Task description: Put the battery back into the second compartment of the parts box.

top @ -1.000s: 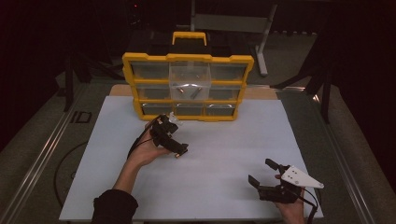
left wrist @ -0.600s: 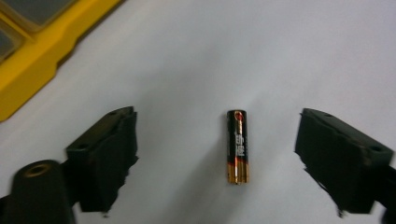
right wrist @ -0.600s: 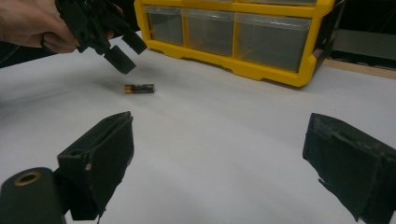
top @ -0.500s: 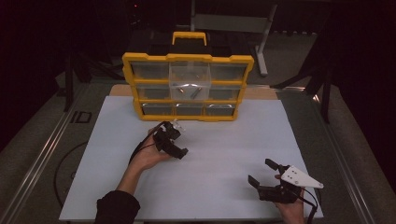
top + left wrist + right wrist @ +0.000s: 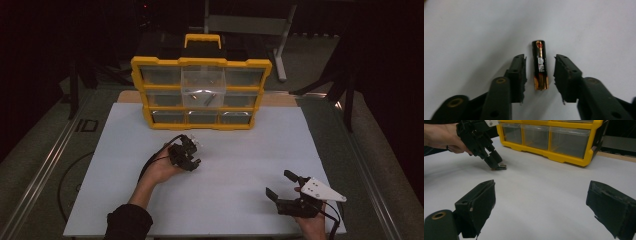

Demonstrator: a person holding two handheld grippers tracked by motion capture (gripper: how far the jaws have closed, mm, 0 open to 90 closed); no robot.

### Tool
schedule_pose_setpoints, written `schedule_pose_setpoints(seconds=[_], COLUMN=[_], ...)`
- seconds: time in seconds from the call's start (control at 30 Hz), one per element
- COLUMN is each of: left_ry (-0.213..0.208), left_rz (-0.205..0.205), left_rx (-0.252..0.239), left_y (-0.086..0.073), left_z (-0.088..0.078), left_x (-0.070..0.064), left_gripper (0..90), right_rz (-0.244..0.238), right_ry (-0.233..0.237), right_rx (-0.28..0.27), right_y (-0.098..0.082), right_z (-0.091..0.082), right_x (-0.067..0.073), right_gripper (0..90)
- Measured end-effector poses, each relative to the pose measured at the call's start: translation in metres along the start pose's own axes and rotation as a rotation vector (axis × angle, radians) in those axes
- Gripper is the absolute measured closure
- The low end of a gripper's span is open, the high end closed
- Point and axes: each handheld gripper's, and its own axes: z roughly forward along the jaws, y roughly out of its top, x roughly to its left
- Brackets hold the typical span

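A black and gold battery [image 5: 540, 65] lies flat on the white sheet [image 5: 240, 150]. My left gripper [image 5: 539, 75] is open and tipped down over it, one jaw on each side with a small gap to the battery on both. In the high view the left gripper [image 5: 192, 161] is in the left middle of the sheet, in front of the yellow organizer [image 5: 201, 62]. In the right gripper view the battery [image 5: 502, 167] lies at the left gripper's tips. My right gripper [image 5: 281, 184] is at the near right, open and holding nothing, its jaws wide apart [image 5: 541, 202].
The yellow organizer [image 5: 564, 157] with clear drawers stands at the far edge of the sheet, a black and yellow handle on top. Some small items lie in its middle drawers. A metal stand [image 5: 280, 45] is behind it. Dark table rails run along both sides.
My left gripper has come slightly nearer and lower, settling around the battery. The right gripper has stayed where it was.
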Motion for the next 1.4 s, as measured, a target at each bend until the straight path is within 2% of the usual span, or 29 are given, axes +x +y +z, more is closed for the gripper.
schedule_pose_setpoints(seconds=[0.03, 0.13, 0.2, 0.23, 0.37, 0.6, 0.77, 0.93, 0.97, 1.3, 1.37, 1.4], left_ry=[-0.004, -0.011, -0.018, -0.013, -0.006, -0.006, -0.002, -0.017, -0.017, -0.045, -0.045, -0.048], left_rz=[0.002, 0.007, 0.002, 0.012, 0.025, 0.002, -0.001, 0.008, 0.008, 0.03, 0.029, 0.033], left_rx=[0.02, 0.037, 0.035, 0.036, 0.028, -0.027, -0.047, -0.095, -0.095, -0.187, -0.195, -0.215], left_y=[0.0, -0.001, -0.001, -0.001, -0.002, -0.006, -0.008, -0.01, -0.01, -0.008, -0.009, -0.009], left_z=[0.003, 0.005, 0.005, 0.004, 0.004, -0.01, -0.022, -0.044, -0.044, -0.093, -0.096, -0.107], left_x=[0.0, 0.001, 0.002, 0.002, 0.001, 0.008, 0.012, 0.014, 0.014, 0.024, 0.025, 0.027], left_gripper=[66.9, 71.2, 72.3, 76.8, 77.5, 77.5, 77.5, 77.5, 77.5, 77.5, 77.5, 77.5], right_rz=[-0.001, -0.001, -0.001, -0.001, 0.0, 0.002, 0.002, 0.001, 0.001, 0.001, 0.001, 0.001], right_ry=[0.0, 0.0, -0.001, 0.0, 0.0, 0.0, 0.0, 0.004, 0.004, 0.004, 0.005, 0.005], right_rx=[0.001, 0.001, 0.001, 0.001, 0.001, 0.0, 0.001, 0.001, 0.001, 0.002, 0.002, 0.002], right_y=[0.0, 0.0, 0.0, 0.0, 0.0, 0.0, 0.0, 0.0, 0.0, 0.0, 0.0, 0.0], right_z=[0.0, 0.0, 0.0, 0.0, 0.0, 0.001, 0.001, 0.002, 0.002, 0.001, 0.001, 0.001], right_x=[0.0, 0.0, 0.0, 0.0, 0.0, 0.0, 0.0, 0.0, 0.0, 0.001, 0.001, 0.001], right_gripper=[8.3, 8.4, 8.3, 8.4, 8.4, 8.3, 8.4, 8.3, 8.3, 8.4, 8.3, 8.3])
